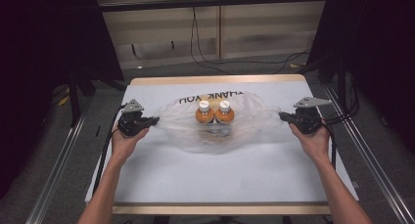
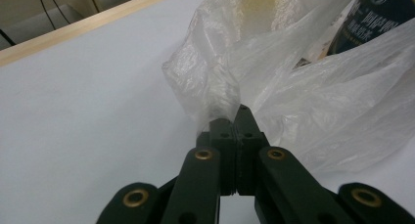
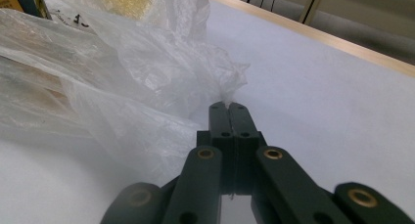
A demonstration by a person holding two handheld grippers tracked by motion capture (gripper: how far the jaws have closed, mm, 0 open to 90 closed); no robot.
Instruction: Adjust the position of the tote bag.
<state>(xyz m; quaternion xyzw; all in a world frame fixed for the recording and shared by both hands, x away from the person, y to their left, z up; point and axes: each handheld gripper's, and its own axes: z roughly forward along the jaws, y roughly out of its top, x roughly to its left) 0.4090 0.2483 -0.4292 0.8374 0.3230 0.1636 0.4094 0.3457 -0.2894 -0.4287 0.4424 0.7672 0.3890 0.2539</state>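
A clear plastic bag printed "THANK YOU" lies spread across the middle of the white table. Two orange bottles with white caps stand side by side inside it. My left gripper is shut on the bag's left end; its own view shows the film pinched between the closed jaws of this left gripper. At the right end my right gripper is shut on the bag too, and the crumpled film bunches at the jaw tips of that right gripper.
The table has a wooden border at the far edge. Black cables lie on the floor beyond it. Metal rails run along both sides of the table. A dark printed package shows through the bag.
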